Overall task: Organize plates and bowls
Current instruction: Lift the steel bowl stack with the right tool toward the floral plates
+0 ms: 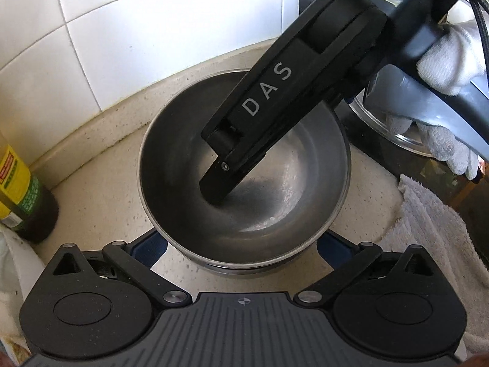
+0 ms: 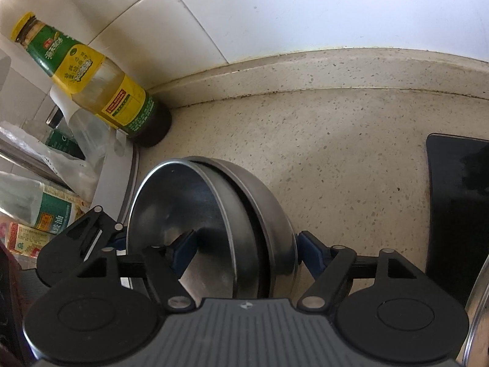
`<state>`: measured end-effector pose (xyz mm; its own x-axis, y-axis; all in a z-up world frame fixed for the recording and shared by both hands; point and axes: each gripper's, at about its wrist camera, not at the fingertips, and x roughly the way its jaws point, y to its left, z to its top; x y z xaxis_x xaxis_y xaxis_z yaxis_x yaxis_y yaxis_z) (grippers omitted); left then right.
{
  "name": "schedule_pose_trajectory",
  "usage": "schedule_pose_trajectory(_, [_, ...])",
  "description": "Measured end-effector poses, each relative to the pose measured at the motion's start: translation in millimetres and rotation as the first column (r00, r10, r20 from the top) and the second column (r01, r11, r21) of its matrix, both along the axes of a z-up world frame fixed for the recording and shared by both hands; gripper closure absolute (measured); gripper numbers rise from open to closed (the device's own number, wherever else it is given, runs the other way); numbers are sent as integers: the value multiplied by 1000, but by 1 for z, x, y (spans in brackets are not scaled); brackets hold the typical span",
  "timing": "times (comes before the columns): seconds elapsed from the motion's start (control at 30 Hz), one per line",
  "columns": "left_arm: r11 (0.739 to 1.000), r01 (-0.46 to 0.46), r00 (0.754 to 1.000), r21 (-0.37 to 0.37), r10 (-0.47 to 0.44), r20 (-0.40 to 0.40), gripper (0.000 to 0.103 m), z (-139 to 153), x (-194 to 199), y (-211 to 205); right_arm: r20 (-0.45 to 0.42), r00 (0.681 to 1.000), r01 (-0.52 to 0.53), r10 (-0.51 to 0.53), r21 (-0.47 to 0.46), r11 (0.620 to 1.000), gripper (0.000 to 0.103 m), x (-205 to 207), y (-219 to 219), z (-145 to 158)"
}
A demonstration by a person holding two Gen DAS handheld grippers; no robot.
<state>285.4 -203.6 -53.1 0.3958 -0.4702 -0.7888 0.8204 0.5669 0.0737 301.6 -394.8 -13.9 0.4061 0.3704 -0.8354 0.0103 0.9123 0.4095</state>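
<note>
A: Two bowls point(image 1: 244, 165), nested, sit between the left gripper's point(image 1: 241, 252) wide jaws; bottle point(image 1: 21, 195) left, towel point(image 1: 428, 229) right.

B: Right view: right gripper point(image 2: 244, 249) straddles the rim point(image 2: 226, 214), tilted down, pads apart.

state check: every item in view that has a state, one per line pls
top bowl: upright, nested in another bowl, empty
lower bowl: upright on the counter, under the top bowl
right gripper: open, one finger inside the top bowl, one outside
left gripper: open, fingers either side of the bowls
bottle: upright, capped
</note>
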Motion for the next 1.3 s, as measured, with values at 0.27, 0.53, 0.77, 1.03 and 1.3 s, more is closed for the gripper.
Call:
schedule_pose_trajectory(0.27, [1000,13,1000,2,-13,-2,0,-1,7,-2,-2,1000,-18,18,4,1000,13,0,-2,-2])
schedule_pose_trajectory(0.53, [1000,13,1000,0,-13,0,0,0,0,-1,-40,999,-22,24,33,999,9,-1,-3,-5])
schedule_pose_trajectory(0.77, [1000,14,1000,-3,-14,19,0,1,0,-2,-20,1000,-23,24,40,999,9,-2,-3,-9])
schedule_pose_trajectory(1.03, [1000,8,997,-10,-7,81,0,2,-6,-3,20,999,-48,47,30,998,10,-3,-4,-7])
schedule_pose_trajectory(1.3, [1000,21,995,-5,-20,93,0,5,-8,-2,-3,1000,-26,26,62,998,10,2,-16,-8])
